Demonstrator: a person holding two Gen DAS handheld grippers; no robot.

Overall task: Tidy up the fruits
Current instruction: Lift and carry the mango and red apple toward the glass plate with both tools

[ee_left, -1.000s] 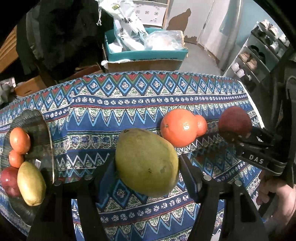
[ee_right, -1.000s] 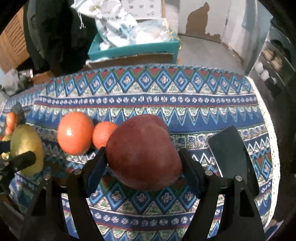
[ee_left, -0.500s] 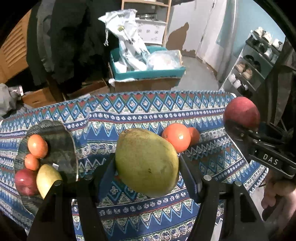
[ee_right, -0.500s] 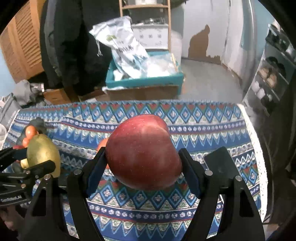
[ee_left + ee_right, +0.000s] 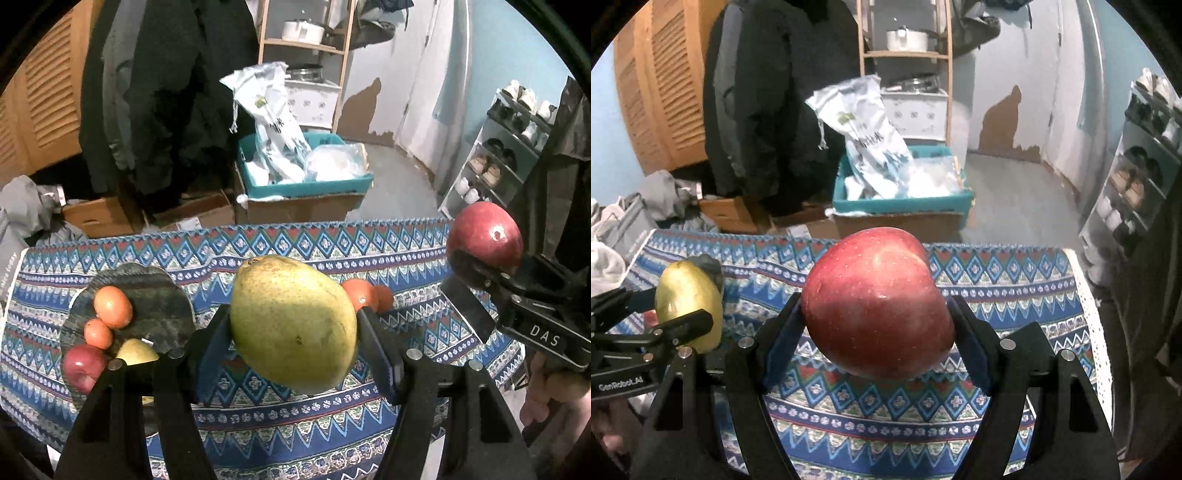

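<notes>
My left gripper [image 5: 293, 338] is shut on a green-yellow mango [image 5: 293, 323] and holds it high above the patterned tablecloth [image 5: 258, 417]. My right gripper [image 5: 877, 325] is shut on a red apple [image 5: 877, 302], also held high; it shows at the right of the left wrist view [image 5: 484, 236]. A dark plate [image 5: 155, 295] at the left holds two oranges [image 5: 112, 306], a red apple [image 5: 83, 367] and a yellow-green fruit [image 5: 136, 350]. Two oranges [image 5: 360, 291] lie on the cloth behind the mango, partly hidden.
Beyond the table's far edge stands a cardboard box with a teal tray [image 5: 306, 184] of bags. A shoe rack [image 5: 502, 147] is at the right, dark coats [image 5: 166, 92] and a wooden shelf [image 5: 306, 40] at the back.
Both grippers have risen well above the table with their fruit. The table, plate and loose oranges now look smaller and lower in both views.
</notes>
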